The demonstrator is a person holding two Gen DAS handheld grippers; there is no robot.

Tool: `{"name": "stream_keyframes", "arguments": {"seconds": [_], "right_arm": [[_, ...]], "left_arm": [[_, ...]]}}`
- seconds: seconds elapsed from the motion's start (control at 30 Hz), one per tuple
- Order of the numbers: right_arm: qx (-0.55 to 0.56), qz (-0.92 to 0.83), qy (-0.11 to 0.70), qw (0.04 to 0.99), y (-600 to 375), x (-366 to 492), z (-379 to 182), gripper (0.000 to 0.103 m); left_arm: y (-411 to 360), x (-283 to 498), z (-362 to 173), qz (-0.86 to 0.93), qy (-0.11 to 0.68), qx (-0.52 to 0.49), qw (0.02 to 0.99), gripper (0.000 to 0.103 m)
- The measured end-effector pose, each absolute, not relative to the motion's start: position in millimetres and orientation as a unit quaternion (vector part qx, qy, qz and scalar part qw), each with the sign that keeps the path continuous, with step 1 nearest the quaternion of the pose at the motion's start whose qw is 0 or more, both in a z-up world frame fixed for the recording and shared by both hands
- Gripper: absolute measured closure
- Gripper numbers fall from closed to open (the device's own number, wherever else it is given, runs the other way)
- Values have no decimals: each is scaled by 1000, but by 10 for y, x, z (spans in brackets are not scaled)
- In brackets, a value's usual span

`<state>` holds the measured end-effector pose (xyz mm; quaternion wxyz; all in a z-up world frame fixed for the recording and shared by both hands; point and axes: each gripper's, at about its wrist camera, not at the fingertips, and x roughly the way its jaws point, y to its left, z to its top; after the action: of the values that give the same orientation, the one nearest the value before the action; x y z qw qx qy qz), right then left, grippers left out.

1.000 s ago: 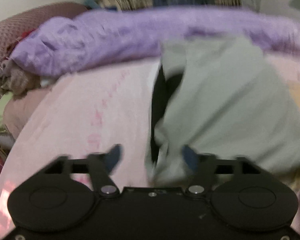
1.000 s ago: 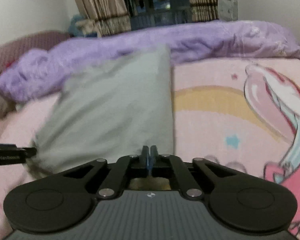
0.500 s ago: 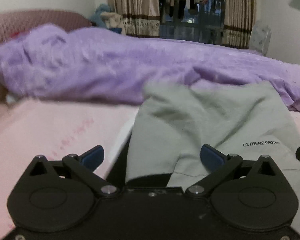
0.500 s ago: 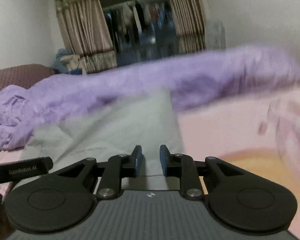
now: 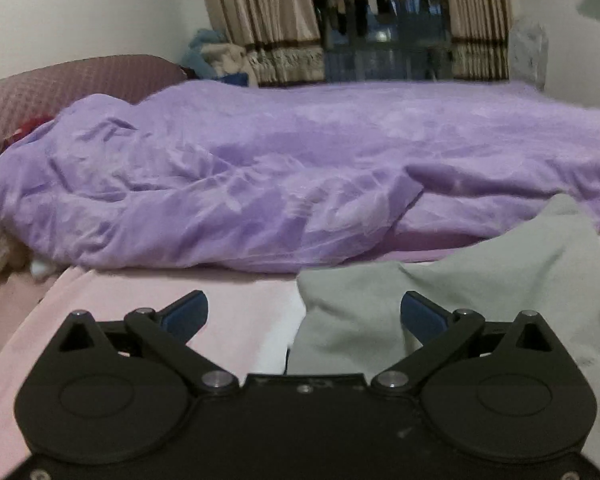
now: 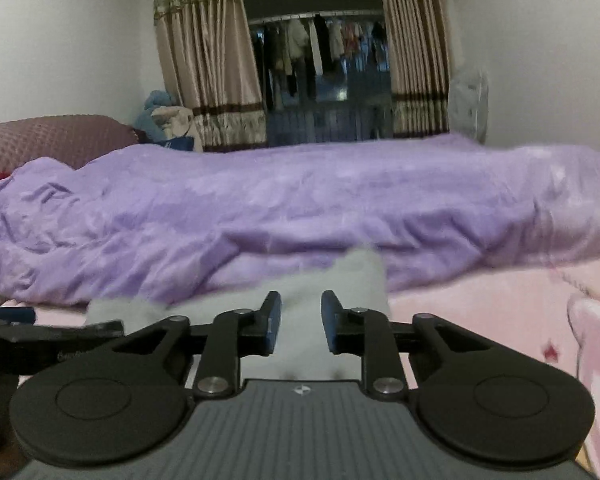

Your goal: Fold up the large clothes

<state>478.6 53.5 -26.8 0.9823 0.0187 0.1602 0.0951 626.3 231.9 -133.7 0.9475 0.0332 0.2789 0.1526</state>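
The left tongs [image 5: 304, 316] are standing wide apart with nothing pinched, the near corner of the grey-green garment [image 5: 480, 292] lying between and beyond the blue pads [image 5: 420, 316] without being pressed. The right tongs [image 6: 300, 322] are opening from a narrow gap; the garment [image 6: 312, 292] is showing through that gap, but the pads are not pressing it. The left tool [image 6: 40, 340] is reaching in at the left edge of the right wrist view.

One garment is lying folded on the bed's pink sheet [image 5: 228, 312], which is carrying a cartoon print [image 6: 592, 340] on the right side. One crumpled purple quilt [image 5: 280, 184] is stretching across the whole bed just behind the garment, and the garment's far edge is lying at or against it. A maroon quilted headboard [image 5: 72, 84] is rising at the left.

Two striped beige curtains [image 6: 212, 68] are framing a dark opening where clothes are hanging on a rail [image 6: 320, 44]. A pile of blue and cream fabric [image 6: 168, 120] is sitting beside the left curtain, and one pale fan [image 6: 468, 100] is standing by the right one against the white wall.
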Motion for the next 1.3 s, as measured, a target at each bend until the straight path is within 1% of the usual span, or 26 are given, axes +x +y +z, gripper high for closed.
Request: {"name": "stream_keyframes", "arguments": {"seconds": [0.07,0.1,0.17,0.2,0.23,0.27,0.3,0.37,0.43,0.53,0.6,0.67,0.73,0.77,0.8,0.83,0.97,1.13,1.23,1.3], "right_arm": [[23,113,222,968,541,5120,-357,76],[35,128,247,960,495,5257,-473,77],[85,141,265,950,344,5423,-746,80],[109,145,269,946,287,5460,-812,80],[129,151,278,940,242,5499,-815,78],[136,160,286,935,221,5515,-775,73],[137,172,292,931,196,5526,-722,72],[133,174,282,934,159,5474,-645,72],[122,147,258,947,149,5405,-551,72],[125,129,209,961,100,5305,-428,72],[139,133,176,965,67,5276,-395,70],[139,142,154,968,93,5385,-382,52],[111,128,187,968,189,5670,-469,51],[104,109,226,962,230,5821,-581,55],[105,99,249,958,237,5899,-685,55],[112,99,254,956,224,5929,-767,55],[138,103,234,957,141,5888,-709,53],[92,107,220,965,211,5675,-481,53],[93,130,201,967,299,5519,-351,53],[97,141,213,962,388,5528,-400,48]], "left_arm": [[2408,6526,-1547,135,333,42,932,0],[2469,6570,-1634,129,341,29,931,0],[2622,6530,-1728,127,328,-35,935,0],[2668,6524,-1744,131,324,-52,936,0],[2689,6561,-1734,137,333,-56,931,0],[2647,6561,-1693,146,337,-46,929,0],[2571,6523,-1656,157,325,-21,932,0],[2386,6510,-1616,176,308,45,934,0],[2256,6532,-1604,187,309,88,928,0],[2213,6537,-1535,188,309,89,928,0],[2227,6553,-1473,184,309,72,930,0],[2209,6547,-1410,174,292,62,938,0],[2214,6543,-1412,167,277,57,944,0],[2220,6547,-1427,170,285,56,942,0],[2237,6588,-1466,171,299,55,937,0],[2263,6628,-1509,172,316,51,932,0],[2303,6641,-1525,171,322,34,931,0],[2277,6573,-1444,167,311,34,935,0],[2244,6530,-1380,153,298,29,942,0],[2237,6573,-1425,150,316,24,937,0]]}}
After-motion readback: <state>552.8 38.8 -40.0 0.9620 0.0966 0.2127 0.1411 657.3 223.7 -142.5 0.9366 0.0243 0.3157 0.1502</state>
